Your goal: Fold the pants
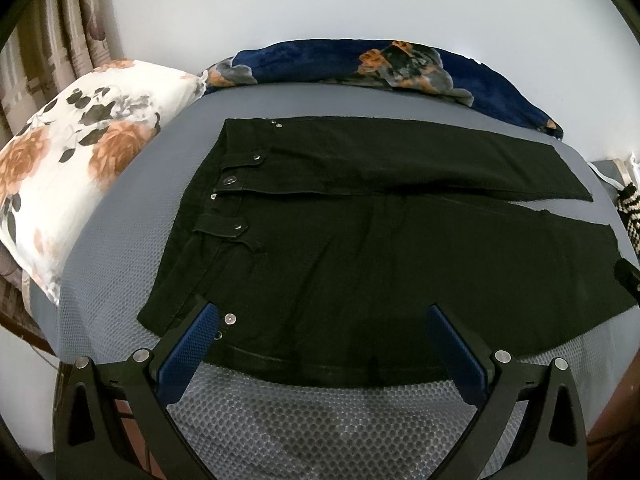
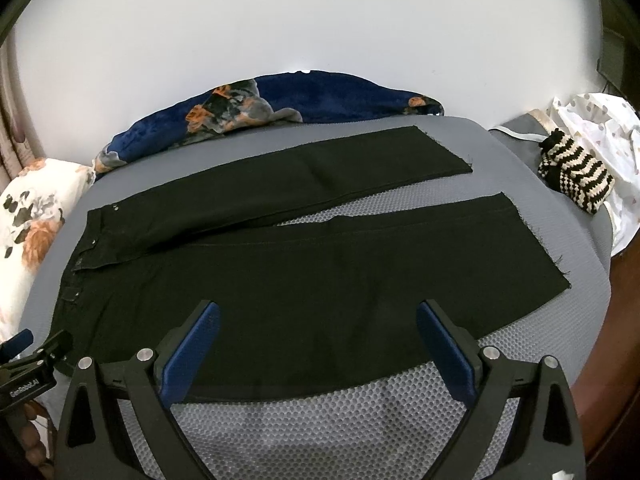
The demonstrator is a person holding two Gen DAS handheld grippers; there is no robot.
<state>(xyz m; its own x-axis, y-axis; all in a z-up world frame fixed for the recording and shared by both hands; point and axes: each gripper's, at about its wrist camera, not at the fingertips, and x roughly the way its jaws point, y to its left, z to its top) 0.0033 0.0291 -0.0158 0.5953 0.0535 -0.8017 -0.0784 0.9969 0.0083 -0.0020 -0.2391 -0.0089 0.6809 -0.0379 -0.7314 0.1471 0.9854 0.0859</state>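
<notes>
Black pants [image 1: 360, 248] lie flat and unfolded on the grey mesh bed cover [image 1: 120, 248], waistband to the left, both legs stretched to the right. My left gripper [image 1: 322, 316] is open and empty above the near edge by the waistband. In the right wrist view the pants [image 2: 320, 280] show both legs parted, with frayed hems at the right. My right gripper [image 2: 318, 312] is open and empty above the near leg's edge. The left gripper [image 2: 24, 356] also shows at the lower left of the right wrist view.
A floral pillow [image 1: 72, 168] lies to the left. A navy floral blanket [image 1: 360, 64] lies along the far side by the white wall. A striped knitted item [image 2: 576, 176] and white cloth [image 2: 600, 128] sit at the right. The bed's edge is close in front.
</notes>
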